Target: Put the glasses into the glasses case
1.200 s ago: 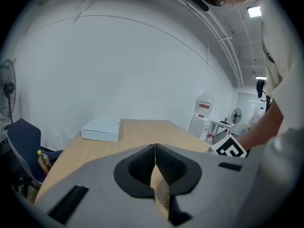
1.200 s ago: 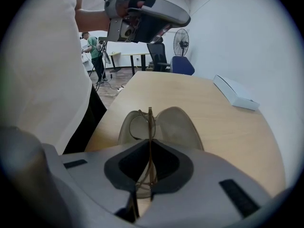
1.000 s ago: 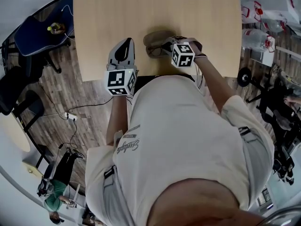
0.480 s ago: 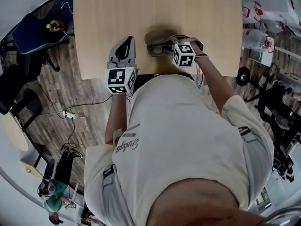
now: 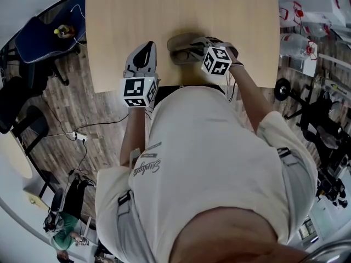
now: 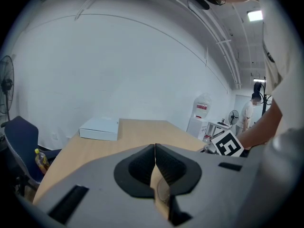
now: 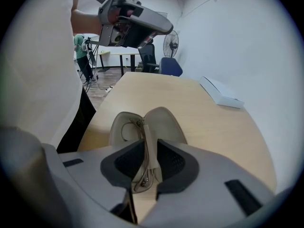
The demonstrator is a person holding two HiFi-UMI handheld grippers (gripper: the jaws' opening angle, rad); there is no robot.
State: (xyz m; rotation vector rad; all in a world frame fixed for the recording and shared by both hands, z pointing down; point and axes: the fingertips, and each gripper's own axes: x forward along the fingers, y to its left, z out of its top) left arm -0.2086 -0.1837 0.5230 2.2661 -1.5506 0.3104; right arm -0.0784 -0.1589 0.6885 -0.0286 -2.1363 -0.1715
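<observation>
A beige glasses case (image 5: 176, 40) lies open on the wooden table (image 5: 181, 10) near its front edge. In the right gripper view its two halves (image 7: 166, 122) spread just beyond the jaws. My right gripper (image 5: 195, 51) (image 7: 145, 144) is shut on the glasses (image 7: 150, 158), gripping a thin temple arm, and the lens frame (image 7: 127, 127) rests inside the case's left half. My left gripper (image 5: 143, 53) (image 6: 155, 148) is shut with nothing in it, held a little above the table to the left of the case.
A flat white box (image 6: 99, 128) (image 7: 221, 95) lies at the table's far end. A blue chair (image 5: 41, 40) stands off the table's left side, and equipment and water bottles (image 5: 299, 43) crowd the floor on the right.
The right gripper has carried the glasses a little away from the table's front edge, from in front of the case to over and into it. The left gripper has barely moved.
</observation>
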